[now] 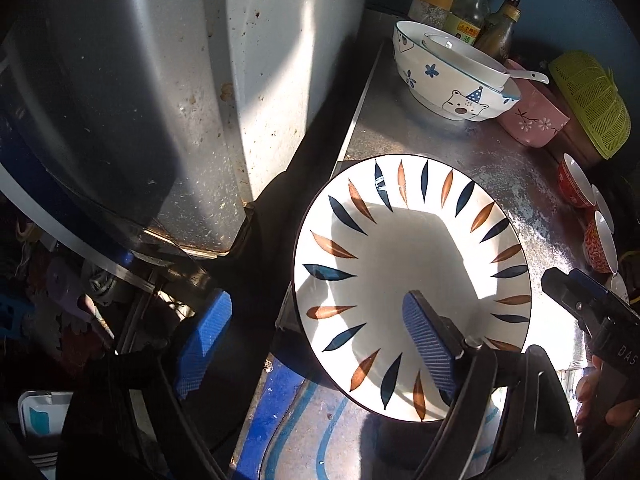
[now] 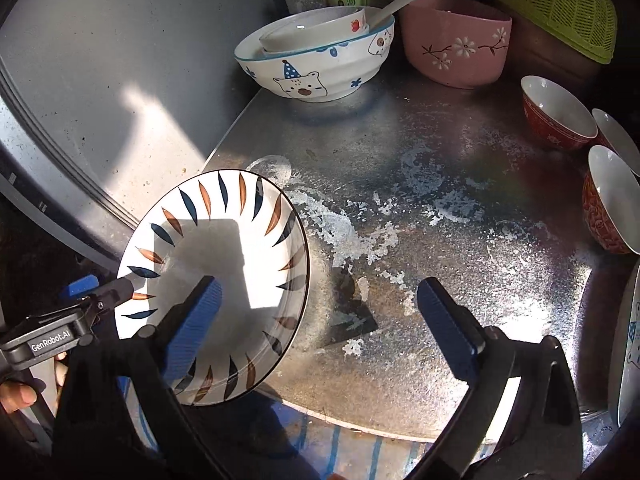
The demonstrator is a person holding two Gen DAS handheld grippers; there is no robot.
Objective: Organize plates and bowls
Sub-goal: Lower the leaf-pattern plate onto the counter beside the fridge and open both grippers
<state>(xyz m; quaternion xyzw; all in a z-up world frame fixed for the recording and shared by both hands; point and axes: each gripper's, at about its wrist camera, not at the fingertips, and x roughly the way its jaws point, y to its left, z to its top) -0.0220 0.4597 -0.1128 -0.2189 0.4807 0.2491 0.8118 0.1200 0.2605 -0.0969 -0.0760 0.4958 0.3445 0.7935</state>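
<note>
Left gripper (image 1: 316, 348) jaws were wide apart, nothing clamped. One blue pad sat over the well of the leaf-pattern plate (image 1: 400, 248), the other hung off the plate's left side above the floor gap. Whether the inner pad touched the plate, I couldn't tell.

Right gripper (image 2: 320, 324) was likewise spread wide and empty. Its left pad overlapped the plate's near-right rim in view; its right pad hovered over bare metal tabletop (image 2: 420, 184).

The plate sat at the table's near-left corner, overhanging the edge on the near and left sides. My read: that overhang leaves the rim exposed, so a jaw could slip under it for a pinch.

Further out, the bear bowl (image 2: 316, 68) stood at the far left with a smaller white bowl (image 2: 312, 32) and a spoon (image 2: 404, 0) nested in it. Pink flowered bowl (image 2: 456, 40) was just right of it. Red bowls (image 2: 556, 116) were grouped along the right edge, tilted against each other. Green strainer basket (image 2: 548, 4) and condiment bottles (image 1: 464, 4) sat at the far back.

Looked like sorting was barely begun: bowls partly nested, plate loose.
</note>
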